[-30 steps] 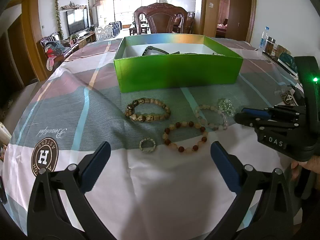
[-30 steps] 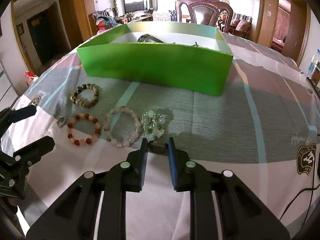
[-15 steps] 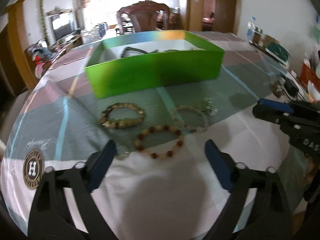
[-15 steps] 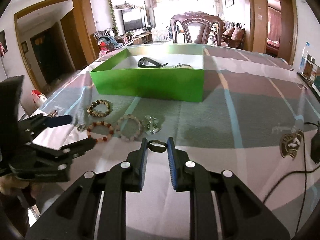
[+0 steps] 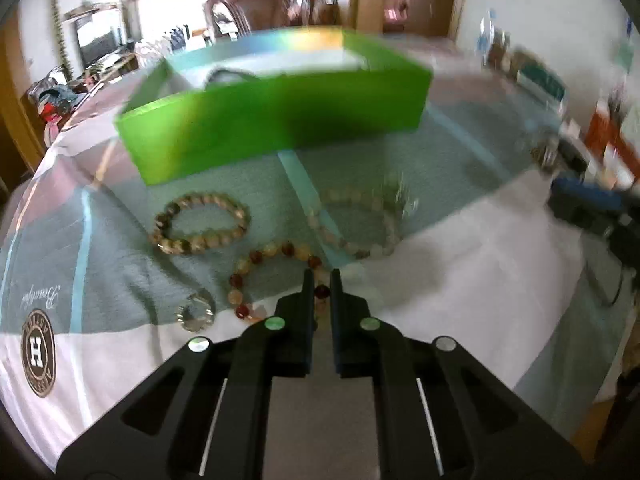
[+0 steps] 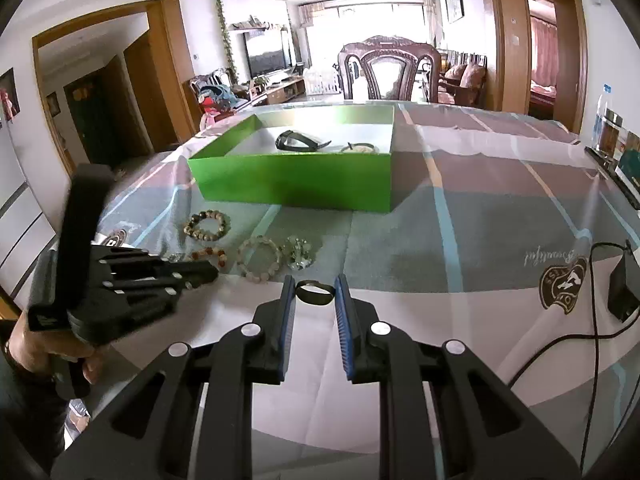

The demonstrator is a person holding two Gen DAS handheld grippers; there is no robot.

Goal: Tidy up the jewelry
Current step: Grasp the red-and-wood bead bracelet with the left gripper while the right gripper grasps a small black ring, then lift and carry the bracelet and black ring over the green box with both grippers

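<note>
Gripping the red-and-cream bead bracelet (image 5: 276, 276), the left claw (image 5: 319, 280) has its jaws nearly together on the near-right part of the loop; a dark red bead shows in the slit between them. Left view is motion-blurred.

Right claw (image 6: 316, 292) is released, jaws apart, a dark ring (image 6: 314, 293) sitting between the tips; whether it touches either pad I cannot tell.

On the worktop (image 6: 500, 216), under a plaid cloth:
- green box (image 6: 296, 184), open-topped, far side, holding a dark band (image 6: 298, 141) and a smaller pale-rimmed piece (image 6: 360, 147).
- brown-bead bracelet (image 5: 200, 224) just in front of the box, left.
- pale pink bracelet (image 5: 354, 224) to its right, with a clear crystal cluster (image 6: 298, 251) beside it.
- small pale bead ring (image 5: 195, 311) near the left claw, left of the held bracelet.

Black cable and adapter (image 6: 622, 296) lie at the right edge.
</note>
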